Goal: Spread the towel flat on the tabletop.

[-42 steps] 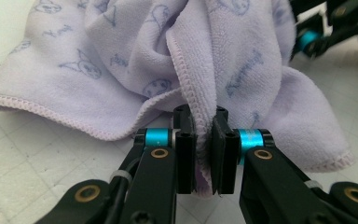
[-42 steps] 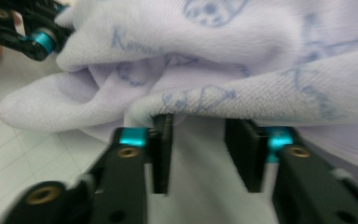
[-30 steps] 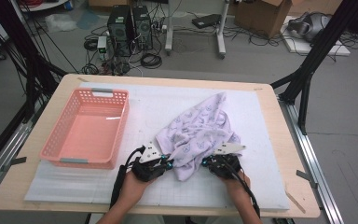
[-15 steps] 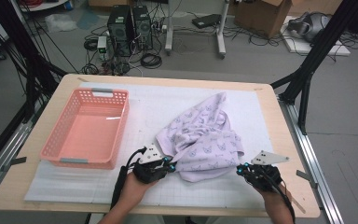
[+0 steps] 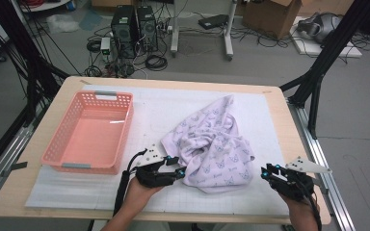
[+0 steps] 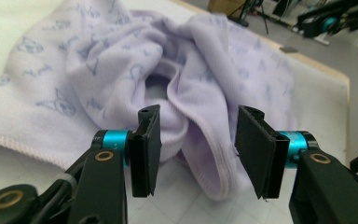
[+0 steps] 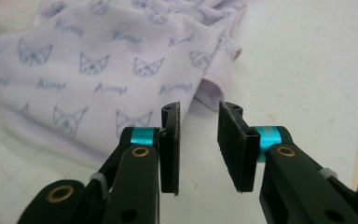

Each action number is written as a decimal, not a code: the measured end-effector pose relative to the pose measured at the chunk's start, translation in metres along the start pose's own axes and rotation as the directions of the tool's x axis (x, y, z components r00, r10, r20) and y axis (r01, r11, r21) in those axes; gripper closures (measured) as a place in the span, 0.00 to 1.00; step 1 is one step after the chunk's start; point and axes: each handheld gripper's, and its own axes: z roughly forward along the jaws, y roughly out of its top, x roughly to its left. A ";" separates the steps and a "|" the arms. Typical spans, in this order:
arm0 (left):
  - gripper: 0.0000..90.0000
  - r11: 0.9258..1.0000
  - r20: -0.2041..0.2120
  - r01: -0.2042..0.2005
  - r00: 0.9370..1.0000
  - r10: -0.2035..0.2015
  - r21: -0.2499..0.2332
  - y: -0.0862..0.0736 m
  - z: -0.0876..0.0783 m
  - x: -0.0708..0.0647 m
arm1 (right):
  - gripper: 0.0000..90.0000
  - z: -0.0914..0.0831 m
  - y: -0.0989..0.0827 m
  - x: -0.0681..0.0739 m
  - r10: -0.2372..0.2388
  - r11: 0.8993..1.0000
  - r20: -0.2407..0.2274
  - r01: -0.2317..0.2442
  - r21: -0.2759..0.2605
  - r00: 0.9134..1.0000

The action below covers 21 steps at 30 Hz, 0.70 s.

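Both claws have let go of the cloth (image 5: pixel 211 147); you're between grips, looks like spreading or folding prep. The lilac cat-print cloth lies bunched on the white mat (image 5: pixel 159 108), right of the middle, its near hem close to the table's near edge. The pink basket (image 5: pixel 92 132) sits at the mat's left side, nothing in it.

Left gripper (image 5: pixel 177 172): jaws have just been opening and stand about halfway apart, pads not pressing. In the left gripper view a folded hem of the cloth (image 6: pixel 186 93) lies just ahead of the left gripper (image 6: pixel 193 140), partly into the gap but loose. It sits at the cloth's near left edge.

Right gripper (image 5: pixel 265 172): jaws have just been opening too, narrow gap, nothing in it. It's near the table's near right corner, apart from the cloth. In the right gripper view the right gripper (image 7: pixel 198 140) points at bare mat, with the cloth (image 7: pixel 107 70) and its hem ahead and to its left.

Next, by my read: pick a real corner, not a fold. Bring the right claw back to the near right hem, then close both on single-layer edge before lifting.
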 end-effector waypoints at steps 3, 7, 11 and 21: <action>0.55 1.000 -0.024 0.003 1.000 -0.003 0.022 0.005 0.006 0.002 | 0.74 0.013 -0.005 0.003 -0.027 0.999 -0.004 0.027 0.039 1.000; 0.53 0.997 -0.057 0.027 0.998 -0.023 0.074 0.012 0.027 0.007 | 0.73 0.034 -0.004 0.000 -0.020 0.999 0.003 0.019 0.044 1.000; 0.49 0.988 -0.046 -0.031 0.998 0.039 0.152 0.025 0.055 0.004 | 0.73 0.046 -0.001 0.000 -0.018 0.999 0.014 0.018 0.032 1.000; 0.49 0.920 -0.040 -0.147 0.984 0.173 0.363 0.033 0.128 0.000 | 0.73 0.046 -0.006 -0.002 -0.019 1.000 0.016 0.019 0.025 1.000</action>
